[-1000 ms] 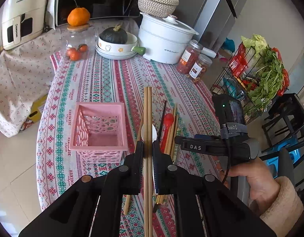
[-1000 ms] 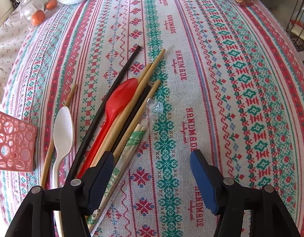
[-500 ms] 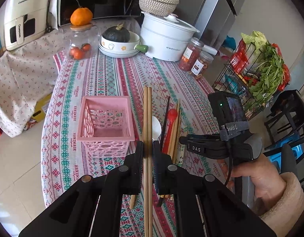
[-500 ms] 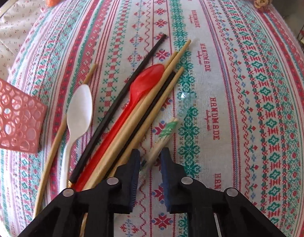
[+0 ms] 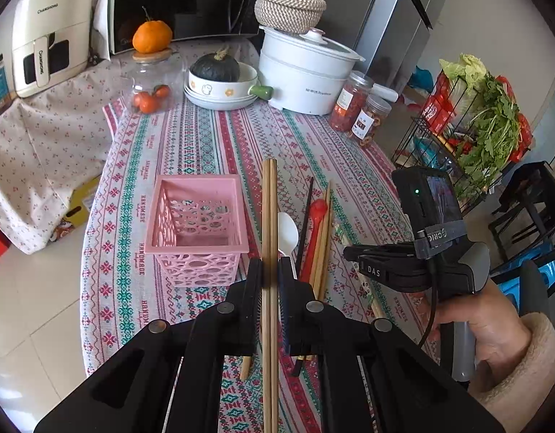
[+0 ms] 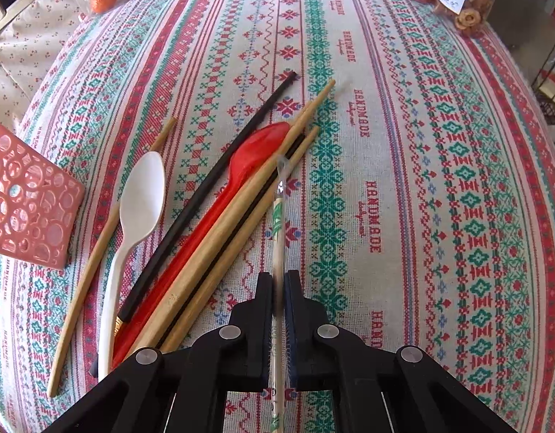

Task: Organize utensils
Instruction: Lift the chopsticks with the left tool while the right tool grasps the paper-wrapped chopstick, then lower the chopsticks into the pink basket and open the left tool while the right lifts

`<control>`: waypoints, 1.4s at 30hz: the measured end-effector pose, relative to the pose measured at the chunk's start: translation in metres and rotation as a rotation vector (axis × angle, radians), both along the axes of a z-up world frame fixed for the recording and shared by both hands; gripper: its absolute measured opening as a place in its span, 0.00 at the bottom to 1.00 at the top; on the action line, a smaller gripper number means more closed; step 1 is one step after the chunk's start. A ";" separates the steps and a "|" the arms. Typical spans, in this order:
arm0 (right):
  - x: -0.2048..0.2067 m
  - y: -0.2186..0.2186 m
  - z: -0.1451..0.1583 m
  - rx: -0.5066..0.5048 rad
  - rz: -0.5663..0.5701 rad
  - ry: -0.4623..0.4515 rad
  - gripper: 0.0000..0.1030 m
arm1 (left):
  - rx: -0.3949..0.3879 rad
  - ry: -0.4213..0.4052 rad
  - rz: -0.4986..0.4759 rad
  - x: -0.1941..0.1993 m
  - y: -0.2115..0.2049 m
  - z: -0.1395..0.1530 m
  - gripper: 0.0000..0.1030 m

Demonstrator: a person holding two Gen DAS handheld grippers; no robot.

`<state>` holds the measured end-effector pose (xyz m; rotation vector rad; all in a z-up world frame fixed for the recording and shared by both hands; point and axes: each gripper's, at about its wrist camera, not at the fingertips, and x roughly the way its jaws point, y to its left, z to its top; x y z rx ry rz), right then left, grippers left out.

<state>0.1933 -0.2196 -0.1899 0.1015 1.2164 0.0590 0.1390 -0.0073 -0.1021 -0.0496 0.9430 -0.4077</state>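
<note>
My left gripper is shut on a pair of wooden chopsticks, held above the table just right of the pink basket. My right gripper is shut on a plastic-wrapped pair of disposable chopsticks, lifted off the cloth. On the table lie a white spoon, a red spoon, a black chopstick and wooden chopsticks. The pink basket shows at the left edge of the right wrist view. The right gripper shows in the left wrist view.
At the table's far end stand a white cooker, a bowl with a squash, a glass jar and two snack jars. A wire rack of greens stands to the right. The table's left edge drops to the floor.
My right gripper closed on the wrapped chopsticks and lifted them off the cloth. My left gripper rose a little with its chopsticks.
</note>
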 end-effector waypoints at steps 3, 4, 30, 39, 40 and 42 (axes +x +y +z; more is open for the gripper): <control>-0.008 -0.004 0.019 0.037 -0.006 -0.066 0.04 | -0.004 -0.028 0.002 -0.004 0.001 0.006 0.09; -0.012 -0.004 0.026 0.055 -0.007 -0.090 0.04 | -0.009 -0.036 0.003 -0.005 0.001 0.009 0.09; -0.077 -0.013 0.144 0.234 -0.027 -0.579 0.04 | -0.180 -0.472 0.183 -0.042 0.054 0.110 0.09; -0.075 -0.002 0.142 0.223 -0.014 -0.599 0.04 | -0.173 -0.687 0.314 -0.015 0.057 0.106 0.09; -0.075 -0.001 0.142 0.220 -0.016 -0.604 0.04 | -0.161 -0.711 0.321 -0.011 0.054 0.104 0.09; -0.074 0.000 0.143 0.210 -0.019 -0.613 0.04 | -0.138 -0.744 0.340 -0.004 0.049 0.096 0.09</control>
